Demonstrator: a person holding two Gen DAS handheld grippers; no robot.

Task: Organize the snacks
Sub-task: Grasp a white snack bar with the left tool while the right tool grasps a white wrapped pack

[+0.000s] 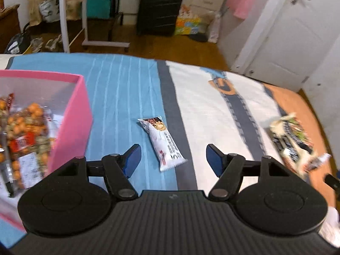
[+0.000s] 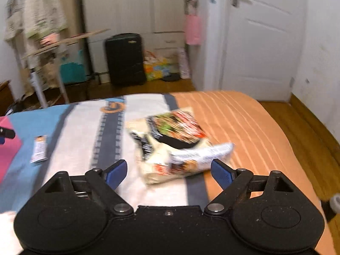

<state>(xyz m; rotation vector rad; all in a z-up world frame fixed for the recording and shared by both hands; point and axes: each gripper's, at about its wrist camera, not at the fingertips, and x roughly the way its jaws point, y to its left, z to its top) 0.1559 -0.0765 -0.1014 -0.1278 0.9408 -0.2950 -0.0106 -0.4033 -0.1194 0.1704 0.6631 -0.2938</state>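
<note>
A small white snack bar (image 1: 164,142) lies on the blue part of the bedspread, its near end between the blue pads of my left gripper (image 1: 173,160), which stands open above it. The pink box (image 1: 80,114) to the left holds bags of orange snacks (image 1: 23,127). In the right wrist view a pile of larger snack bags (image 2: 172,142) lies where the white and orange stripes meet. My right gripper (image 2: 169,173) hovers open just before the pile, nothing between its pads. The same snack bar (image 2: 39,148) shows at far left there.
The striped bedspread (image 1: 212,110) covers a bed; its far edge drops to a wooden floor (image 2: 308,123). A black suitcase (image 1: 159,6), a white rack (image 1: 63,17) and a white door (image 2: 261,42) stand beyond. A corner of the pink box (image 2: 8,148) shows at left.
</note>
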